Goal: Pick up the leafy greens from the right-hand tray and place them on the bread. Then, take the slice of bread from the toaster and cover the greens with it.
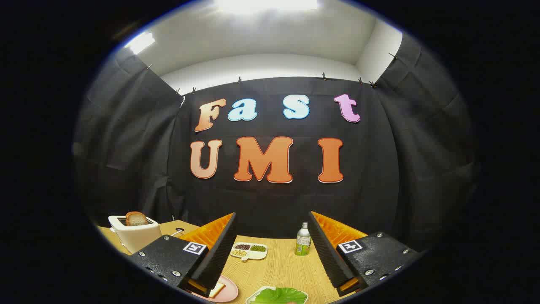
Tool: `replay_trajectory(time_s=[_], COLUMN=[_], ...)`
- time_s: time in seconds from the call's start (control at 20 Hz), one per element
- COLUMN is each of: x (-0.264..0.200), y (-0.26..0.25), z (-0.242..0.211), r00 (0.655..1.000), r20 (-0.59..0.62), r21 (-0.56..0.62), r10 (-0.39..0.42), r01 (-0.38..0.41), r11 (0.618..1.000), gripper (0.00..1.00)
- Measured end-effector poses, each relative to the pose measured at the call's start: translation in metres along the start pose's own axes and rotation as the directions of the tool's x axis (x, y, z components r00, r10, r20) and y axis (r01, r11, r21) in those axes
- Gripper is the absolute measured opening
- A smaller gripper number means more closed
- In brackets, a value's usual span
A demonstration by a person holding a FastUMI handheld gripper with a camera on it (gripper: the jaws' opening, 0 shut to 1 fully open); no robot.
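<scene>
A: Where does the gripper (pixel 272 223) stand?

B: It hangs above the wooden table (pixel 278 266), its fingers (pixel 219 249) spread wide apart with nothing between them.

A: And the leafy greens (pixel 279 295)?

B: They lie in a white tray (pixel 253 298) on the near edge of the table, low between the two fingers, nearer the camera than the bottle. Untouched, as far as the view tells.

A: Take the green bottle (pixel 303 240) as the landmark. What lies around it?

B: The bottle stands upright towards the far side of the table, just beside the inner face of the right finger. To its left sits a small white divided dish (pixel 249 251) with dark, pale and green fillings in separate compartments. Further left of the bottle, past the left finger, is a white toaster (pixel 134 233) with a slice of bread (pixel 136 218) standing up out of its slot.

A: And the other bread?

B: Nearer than the bottle and to its left, a pink plate (pixel 228 291) holds a slice (pixel 217 289), partly hidden under the left finger.
</scene>
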State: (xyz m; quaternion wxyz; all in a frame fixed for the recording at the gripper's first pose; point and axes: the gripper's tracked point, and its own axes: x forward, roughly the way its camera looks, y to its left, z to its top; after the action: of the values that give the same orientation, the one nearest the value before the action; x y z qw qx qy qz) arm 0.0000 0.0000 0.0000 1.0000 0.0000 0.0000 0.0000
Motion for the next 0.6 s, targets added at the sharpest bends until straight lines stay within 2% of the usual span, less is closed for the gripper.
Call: replay_trajectory(time_s=[0.6], x=[0.0006], y=[0.0034], z=[0.0015], r00=[1.0], r20=[-0.012], r21=[0.009], r10=[-0.001], r01=[0.001], r11=[1.0], gripper=[0.98])
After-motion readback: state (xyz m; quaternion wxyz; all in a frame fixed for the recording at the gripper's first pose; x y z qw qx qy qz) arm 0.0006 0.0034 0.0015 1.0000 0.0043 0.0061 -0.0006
